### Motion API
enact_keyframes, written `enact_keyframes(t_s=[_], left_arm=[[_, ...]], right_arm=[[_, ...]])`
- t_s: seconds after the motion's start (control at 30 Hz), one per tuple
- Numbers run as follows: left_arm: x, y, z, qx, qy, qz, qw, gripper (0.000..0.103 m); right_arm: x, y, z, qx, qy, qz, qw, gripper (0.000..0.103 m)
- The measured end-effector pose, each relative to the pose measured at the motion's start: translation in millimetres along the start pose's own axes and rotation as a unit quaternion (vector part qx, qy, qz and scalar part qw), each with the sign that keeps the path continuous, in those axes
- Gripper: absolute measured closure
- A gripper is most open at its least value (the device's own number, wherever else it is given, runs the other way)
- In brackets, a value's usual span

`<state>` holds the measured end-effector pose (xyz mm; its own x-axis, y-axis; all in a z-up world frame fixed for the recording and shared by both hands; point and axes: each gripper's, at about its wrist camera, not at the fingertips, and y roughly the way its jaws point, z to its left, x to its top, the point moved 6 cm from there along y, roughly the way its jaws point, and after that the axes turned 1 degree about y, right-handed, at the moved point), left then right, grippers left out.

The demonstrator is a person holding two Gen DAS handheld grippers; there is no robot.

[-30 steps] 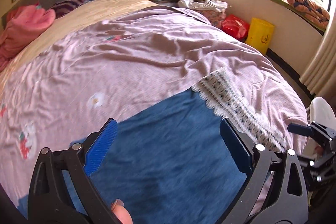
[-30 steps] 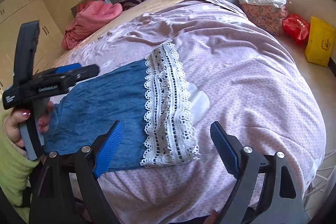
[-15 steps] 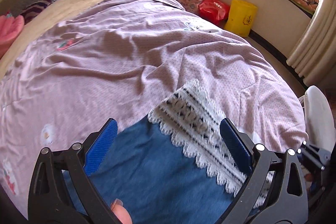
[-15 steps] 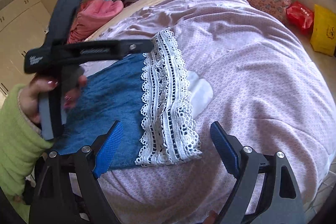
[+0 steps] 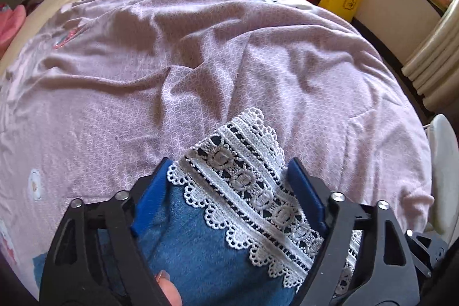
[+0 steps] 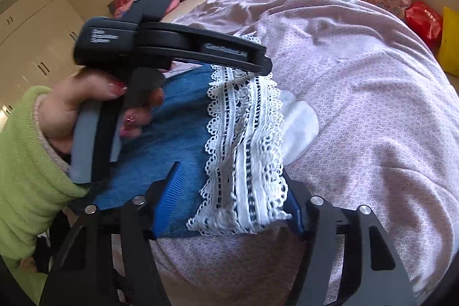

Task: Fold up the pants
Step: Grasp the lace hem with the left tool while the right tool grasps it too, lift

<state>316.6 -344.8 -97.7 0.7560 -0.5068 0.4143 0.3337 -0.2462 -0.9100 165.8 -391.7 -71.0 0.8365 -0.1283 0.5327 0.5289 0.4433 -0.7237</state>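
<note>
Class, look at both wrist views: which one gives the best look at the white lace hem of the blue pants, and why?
The right wrist view: the lace hem shows along its full run, from the left gripper at its far end to the right gripper at its near end. The left wrist view shows only the stretch between that gripper's fingers, cut off below.

The bed (image 5: pixel 200 53) wears a wrinkled mauve cover — blue lace-hemmed pants (image 5: pixel 206 248) lie on it.
</note>
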Motion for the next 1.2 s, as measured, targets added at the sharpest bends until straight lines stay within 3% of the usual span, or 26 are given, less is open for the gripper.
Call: enact_keyframes(t_s=[0.03,0.13,0.2,0.37,0.6,0.8,1.0,1.2], left_arm=[[0.1,0.5,0.4,0.003,-0.001,0.001,1.0000,0.036],[0.2,0.2,1.6,0.016,-0.001,0.001,0.9999,0.056],[-1.0,-1.8,0.3,0.019,0.004,-0.003,0.9998,0.067],[-10.8,-19.1,1.1,-0.009,-0.005,-0.030,0.9995,0.080],[-14.8,-58.7,19.3,-0.096,-0.059,-0.087,0.9898,0.083],[-18.8,-108.2,44.6,-0.155,-0.097,-0.151,0.9714,0.083],[-44.9,-147.0,89.3,-0.183,-0.139,-0.204,0.9517,0.083],[-98.4,-157.0,140.7,-0.171,-0.194,-0.219,0.9407,0.083]], right_arm=[[-0.5,2.3,-2.0,0.000,0.004,0.004,1.000,0.045],[-0.3,7.6,-0.6,0.007,0.004,0.012,1.000,0.054],[0.2,9.0,2.6,0.017,0.001,0.014,1.000,0.065],[2.2,-3.9,8.7,0.018,-0.008,-0.012,1.000,0.072],[8.1,-28.1,35.8,0.019,-0.043,-0.051,0.998,0.073],[19.2,-50.5,79.7,0.029,-0.103,-0.086,0.991,0.073],[26.5,-53.1,133.0,0.039,-0.186,-0.102,0.976,0.073],[9.9,-23.3,197.1,0.058,-0.287,-0.080,0.953,0.073]])
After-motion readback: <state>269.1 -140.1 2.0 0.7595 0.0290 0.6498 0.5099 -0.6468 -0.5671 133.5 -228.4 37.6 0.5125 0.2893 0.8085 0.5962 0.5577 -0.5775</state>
